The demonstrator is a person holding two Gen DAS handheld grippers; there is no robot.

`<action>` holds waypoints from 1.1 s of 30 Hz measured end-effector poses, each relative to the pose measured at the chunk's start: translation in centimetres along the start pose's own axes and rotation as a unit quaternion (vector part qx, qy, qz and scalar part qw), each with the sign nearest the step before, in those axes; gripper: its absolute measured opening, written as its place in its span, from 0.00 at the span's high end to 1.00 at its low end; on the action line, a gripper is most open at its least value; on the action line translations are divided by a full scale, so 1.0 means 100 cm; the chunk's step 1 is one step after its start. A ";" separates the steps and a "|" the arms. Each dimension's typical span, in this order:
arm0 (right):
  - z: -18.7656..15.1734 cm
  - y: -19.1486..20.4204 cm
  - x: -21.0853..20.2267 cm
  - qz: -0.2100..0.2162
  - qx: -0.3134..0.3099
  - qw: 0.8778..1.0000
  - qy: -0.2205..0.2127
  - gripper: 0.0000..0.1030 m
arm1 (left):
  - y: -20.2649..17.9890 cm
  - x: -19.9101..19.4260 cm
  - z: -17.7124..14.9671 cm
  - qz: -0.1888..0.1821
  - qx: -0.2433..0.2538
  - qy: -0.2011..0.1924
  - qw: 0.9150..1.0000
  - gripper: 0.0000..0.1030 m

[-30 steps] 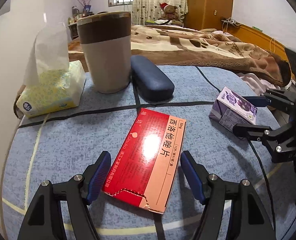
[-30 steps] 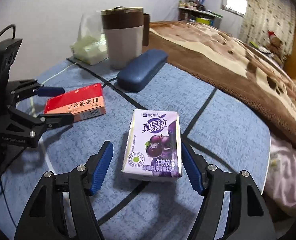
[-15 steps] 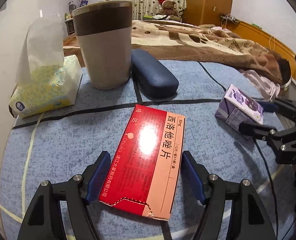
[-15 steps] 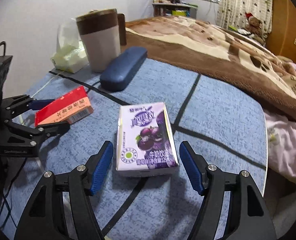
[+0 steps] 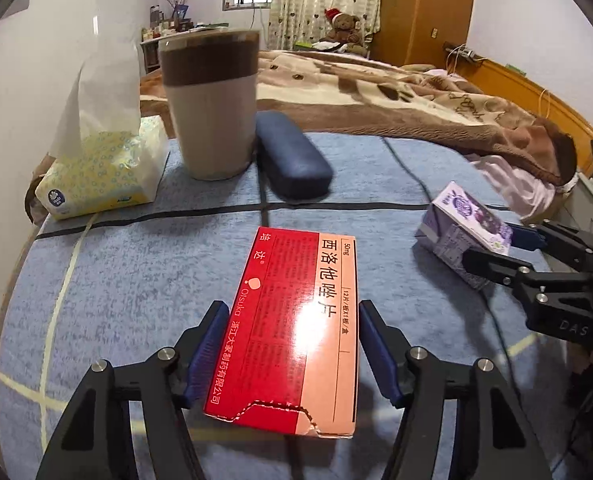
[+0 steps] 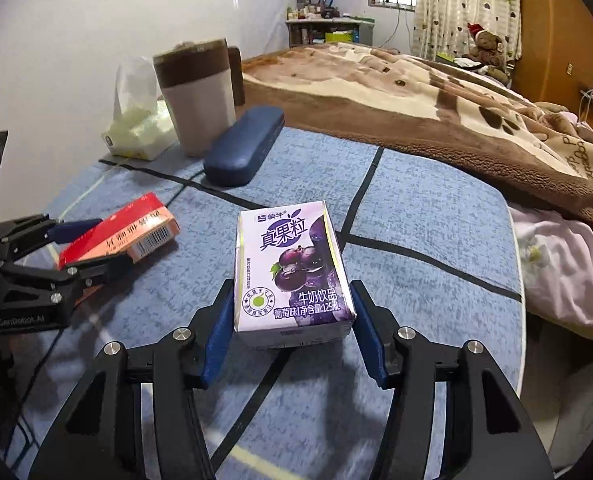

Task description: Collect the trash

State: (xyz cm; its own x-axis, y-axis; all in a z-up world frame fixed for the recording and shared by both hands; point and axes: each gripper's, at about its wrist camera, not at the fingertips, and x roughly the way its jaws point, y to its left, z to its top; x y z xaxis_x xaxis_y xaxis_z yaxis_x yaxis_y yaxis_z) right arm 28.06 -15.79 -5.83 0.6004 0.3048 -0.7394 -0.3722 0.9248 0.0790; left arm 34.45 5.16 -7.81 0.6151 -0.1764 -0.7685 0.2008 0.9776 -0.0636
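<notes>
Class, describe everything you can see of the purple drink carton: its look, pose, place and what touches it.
The purple drink carton is a small cardboard box, lilac and white, printed with dark grapes and Chinese text. It looks intact. It lies on its back on the blue cloth, its printed face up. It sits between the right gripper fingers; the left pad seems to touch it, the right shows a slight gap. In the left wrist view its far end looks lifted.

Medicine box (image 5: 300, 332) lies left of milk carton (image 6: 292, 272); cup (image 5: 212, 104) and glasses case (image 5: 292, 160) behind them
</notes>
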 end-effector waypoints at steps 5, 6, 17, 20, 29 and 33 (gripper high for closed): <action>-0.006 -0.001 -0.023 0.006 0.016 1.000 -0.019 0.45 | -0.017 -0.027 -0.007 -0.008 0.004 -0.019 1.000 0.36; -0.008 0.000 -0.029 0.004 0.017 1.000 -0.023 0.45 | -0.021 -0.034 -0.008 -0.009 0.006 -0.023 1.000 0.36; -0.029 -0.007 -0.096 -0.004 0.054 0.996 -0.068 0.45 | -0.064 -0.103 -0.023 -0.032 0.017 -0.070 0.997 0.36; -0.038 -0.010 -0.114 -0.009 0.063 0.995 -0.079 0.45 | -0.078 -0.121 -0.029 -0.038 0.022 -0.083 0.996 0.36; -0.065 -0.019 -0.153 -0.036 0.092 0.990 -0.105 0.45 | -0.116 -0.162 -0.048 -0.061 0.033 -0.111 0.991 0.36; -0.076 -0.022 -0.171 -0.049 0.100 0.986 -0.120 0.45 | -0.132 -0.174 -0.055 -0.071 0.040 -0.118 0.990 0.36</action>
State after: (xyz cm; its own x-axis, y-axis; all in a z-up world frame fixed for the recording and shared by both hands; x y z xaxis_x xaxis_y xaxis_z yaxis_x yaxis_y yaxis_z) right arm 13.23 -24.71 1.57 0.7856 0.2353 -0.5722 -0.1715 0.9714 0.1641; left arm 16.91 -4.02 2.96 0.7352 -0.3427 -0.5849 0.3520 0.9303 -0.1027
